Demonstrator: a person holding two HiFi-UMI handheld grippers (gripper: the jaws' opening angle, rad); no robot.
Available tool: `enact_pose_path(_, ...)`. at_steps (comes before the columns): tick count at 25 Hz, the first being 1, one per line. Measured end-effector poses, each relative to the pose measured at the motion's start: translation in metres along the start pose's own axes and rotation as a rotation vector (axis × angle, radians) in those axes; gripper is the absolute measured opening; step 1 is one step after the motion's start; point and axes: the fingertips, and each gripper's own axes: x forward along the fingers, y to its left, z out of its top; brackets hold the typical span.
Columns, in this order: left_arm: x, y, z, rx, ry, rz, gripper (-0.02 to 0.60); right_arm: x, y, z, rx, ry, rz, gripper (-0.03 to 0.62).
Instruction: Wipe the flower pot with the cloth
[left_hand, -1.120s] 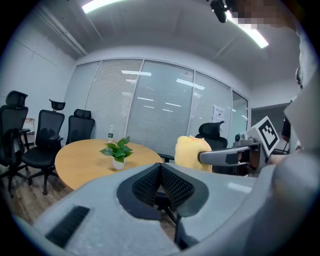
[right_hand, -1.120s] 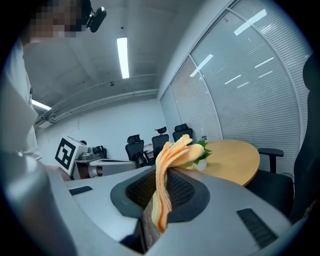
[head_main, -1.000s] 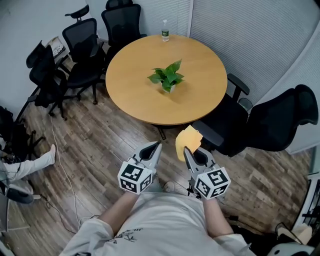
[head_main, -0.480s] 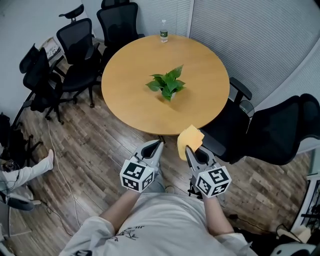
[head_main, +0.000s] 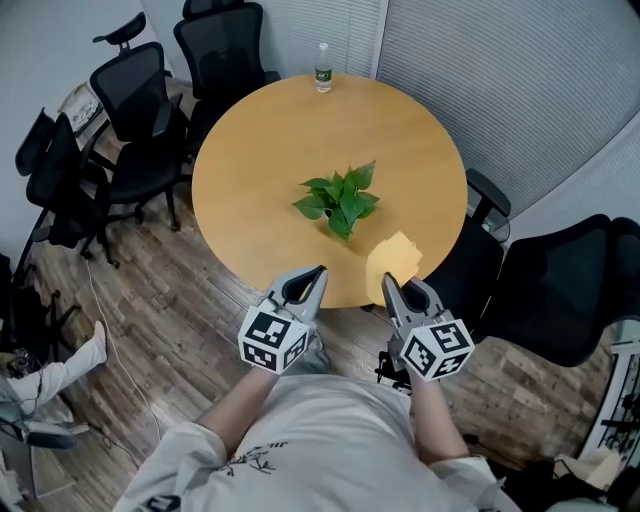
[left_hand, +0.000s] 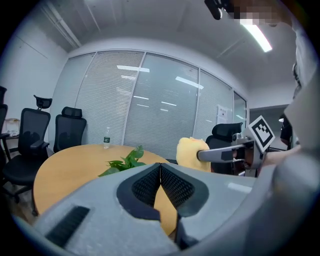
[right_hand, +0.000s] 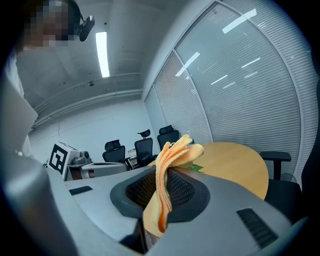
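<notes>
Over the near edge of the round counter (head_main: 260, 150), the right claw (head_main: 388, 280) is gripping the yellow cloth (head_main: 395, 258), while the left claw (head_main: 320, 270) is hanging clenched on nothing. Mid-counter, the flower pot (head_main: 342, 226) is sitting untouched, well apart from both, so all the wiping is waiting.

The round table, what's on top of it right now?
A leafy plant at the middle and a water bottle at the far edge. The leaves hide its pot. The yellow cloth in the right gripper covers some of the near edge.
</notes>
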Motion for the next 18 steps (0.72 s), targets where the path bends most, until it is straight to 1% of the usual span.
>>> enact_pose_path(6, 0.022, 0.041, 0.007, -0.006, 0.013, -0.038, 0.011, 0.04, -0.011, 0.01, 0.016, -0.017, -0.044, 0.048)
enact_pose_path(11, 0.039, 0.056, 0.012, -0.019, 0.011, -0.052, 0.011, 0.054, -0.024, 0.01, 0.035, -0.004, -0.069, 0.048)
enact_pose_path(18, 0.055, 0.07, 0.019, -0.031, -0.007, -0.013, 0.011, 0.069, -0.043, 0.016, 0.025, 0.019, -0.062, 0.048)
